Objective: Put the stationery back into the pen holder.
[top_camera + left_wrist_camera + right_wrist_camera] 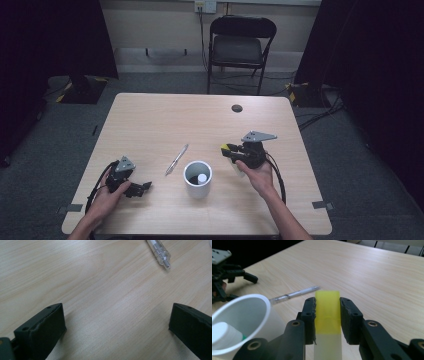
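While my right gripper clamps the yellow-capped marker above the worktop's right half, just right of the white cup, I should carry it over the rim, point it straight down, and let go only once it is inside, beside the white thing already there. My left gripper rests with its jaws spread apart, empty, near the front left corner; the pen lies untouched.

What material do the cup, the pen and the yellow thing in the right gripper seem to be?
Cup: probably plastic or paper; white, smooth, thin rim.
Pen: clear plastic barrel, see-through, with a metal-looking tip.
Yellow thing: likely plastic; translucent yellow cap above a paler body, matte. The right gripper is shut on it.
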The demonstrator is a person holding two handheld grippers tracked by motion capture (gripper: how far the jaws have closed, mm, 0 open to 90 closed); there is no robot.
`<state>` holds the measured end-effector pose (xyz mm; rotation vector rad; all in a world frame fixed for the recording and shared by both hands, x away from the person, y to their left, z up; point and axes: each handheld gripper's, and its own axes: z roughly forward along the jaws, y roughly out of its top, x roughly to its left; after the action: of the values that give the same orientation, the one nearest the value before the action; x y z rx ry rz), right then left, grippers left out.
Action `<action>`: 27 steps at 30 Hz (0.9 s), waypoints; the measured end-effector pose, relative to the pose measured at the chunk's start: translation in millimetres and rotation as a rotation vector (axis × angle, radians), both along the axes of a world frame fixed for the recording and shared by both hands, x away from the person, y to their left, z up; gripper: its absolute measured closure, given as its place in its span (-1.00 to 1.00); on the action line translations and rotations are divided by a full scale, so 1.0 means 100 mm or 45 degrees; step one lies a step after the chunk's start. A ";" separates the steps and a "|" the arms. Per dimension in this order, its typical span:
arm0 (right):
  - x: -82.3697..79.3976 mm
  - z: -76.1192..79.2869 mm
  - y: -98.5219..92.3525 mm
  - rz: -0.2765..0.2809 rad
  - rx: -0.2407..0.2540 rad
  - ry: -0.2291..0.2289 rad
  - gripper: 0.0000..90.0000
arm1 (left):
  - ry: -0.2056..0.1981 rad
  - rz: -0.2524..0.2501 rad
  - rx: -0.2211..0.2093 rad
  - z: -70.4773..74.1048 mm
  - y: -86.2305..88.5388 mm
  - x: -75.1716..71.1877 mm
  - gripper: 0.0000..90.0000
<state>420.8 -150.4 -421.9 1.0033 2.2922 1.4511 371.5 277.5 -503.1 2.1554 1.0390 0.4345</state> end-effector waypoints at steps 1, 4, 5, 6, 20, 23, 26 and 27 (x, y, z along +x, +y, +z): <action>-0.01 0.02 0.00 0.002 0.009 -0.008 0.50 | -0.001 0.002 -0.004 0.00 0.00 0.00 -1.00; -0.03 0.07 0.01 0.009 0.021 -0.036 0.50 | 0.000 0.000 -0.002 0.00 0.00 -0.01 -1.00; -0.04 0.09 0.01 0.010 0.029 -0.041 0.50 | 0.000 0.003 -0.007 0.00 0.00 -0.01 -1.00; -0.05 0.10 0.00 0.013 0.036 -0.048 0.50 | 0.000 0.003 -0.006 0.00 0.00 -0.01 -1.00; -0.13 0.28 0.11 0.064 0.084 -0.097 0.50 | 0.001 0.000 -0.002 0.00 0.00 -0.01 -1.00; -0.15 0.32 0.17 0.094 0.094 -0.110 0.50 | 0.002 -0.001 -0.003 0.00 0.00 -0.01 -1.00; -0.15 0.35 0.23 0.113 0.100 -0.113 0.50 | 0.002 0.000 -0.003 0.00 0.00 -0.01 -1.00; -0.16 0.35 0.25 0.120 0.103 -0.113 0.50 | 0.002 -0.001 -0.002 0.00 0.00 -0.01 -1.00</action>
<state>404.9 -125.4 -386.7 0.8445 2.2618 1.6040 370.6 277.6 -503.1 2.1545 1.0392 0.4317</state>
